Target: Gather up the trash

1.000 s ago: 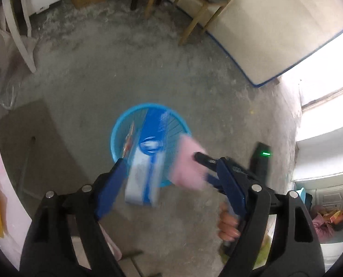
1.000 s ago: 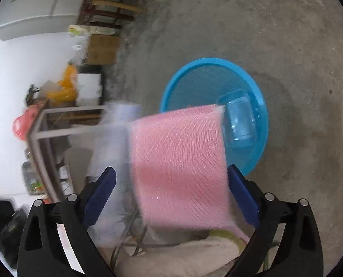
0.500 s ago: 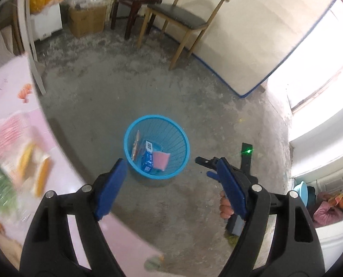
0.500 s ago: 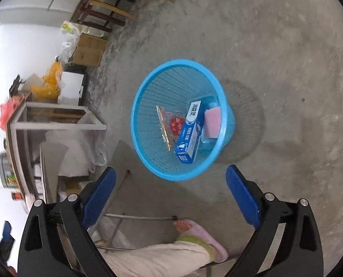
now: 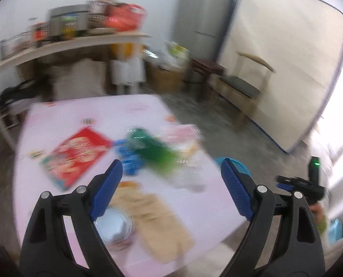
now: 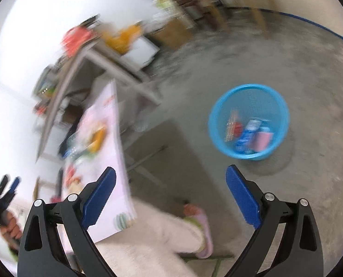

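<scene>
Both tongs (image 5: 170, 190) (image 6: 170, 197) now empty, off round mesh basket (image 6: 248, 120).

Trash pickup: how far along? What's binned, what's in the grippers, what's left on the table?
Done: the blue basket on the floor holds a few items, among them a blue-and-white box and a pink pack.
In hand: nothing. The left gripper has just opened wider and is empty; the right gripper is open and empty.
Left: the pink table is littered: red packet, green wrapper, brown bag, foil cup.
</scene>
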A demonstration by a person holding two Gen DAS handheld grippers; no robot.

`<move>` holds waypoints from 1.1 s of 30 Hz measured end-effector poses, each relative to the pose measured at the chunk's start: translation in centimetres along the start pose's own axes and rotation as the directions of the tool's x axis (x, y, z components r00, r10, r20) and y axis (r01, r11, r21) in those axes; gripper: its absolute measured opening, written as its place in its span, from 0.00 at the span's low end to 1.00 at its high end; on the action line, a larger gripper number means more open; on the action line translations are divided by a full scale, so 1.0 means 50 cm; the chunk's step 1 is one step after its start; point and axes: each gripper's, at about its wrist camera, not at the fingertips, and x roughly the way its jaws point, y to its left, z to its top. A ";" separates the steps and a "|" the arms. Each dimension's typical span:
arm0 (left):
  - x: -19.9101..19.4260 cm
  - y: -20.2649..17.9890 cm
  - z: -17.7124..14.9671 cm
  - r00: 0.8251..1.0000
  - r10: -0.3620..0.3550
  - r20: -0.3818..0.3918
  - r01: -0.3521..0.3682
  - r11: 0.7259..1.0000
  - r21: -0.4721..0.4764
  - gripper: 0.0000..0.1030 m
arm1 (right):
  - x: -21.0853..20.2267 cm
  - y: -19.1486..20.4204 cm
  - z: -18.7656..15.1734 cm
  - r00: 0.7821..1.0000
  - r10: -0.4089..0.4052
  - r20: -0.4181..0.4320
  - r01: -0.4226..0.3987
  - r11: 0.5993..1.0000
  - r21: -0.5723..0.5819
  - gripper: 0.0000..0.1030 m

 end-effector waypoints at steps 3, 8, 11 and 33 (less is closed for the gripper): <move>-0.019 0.062 -0.048 0.999 0.047 -0.009 -0.047 0.997 -0.053 0.81 | 0.027 0.125 -0.022 0.994 0.093 -0.056 -0.100 0.985 -0.142 0.90; -0.007 0.119 -0.149 0.999 0.020 -0.047 -0.026 0.990 -0.140 0.82 | 0.086 0.307 -0.079 0.970 0.162 -0.181 -0.219 0.909 -0.355 0.90; 0.020 0.121 -0.183 0.998 -0.003 -0.055 -0.004 0.991 -0.135 0.82 | 0.145 0.380 -0.121 0.957 0.126 -0.262 -0.232 0.874 -0.427 0.90; 0.103 0.244 -0.213 0.999 -0.036 -0.029 0.028 0.970 -0.243 0.60 | 0.301 0.459 -0.198 0.922 -0.026 -0.387 -0.170 0.870 -0.463 0.90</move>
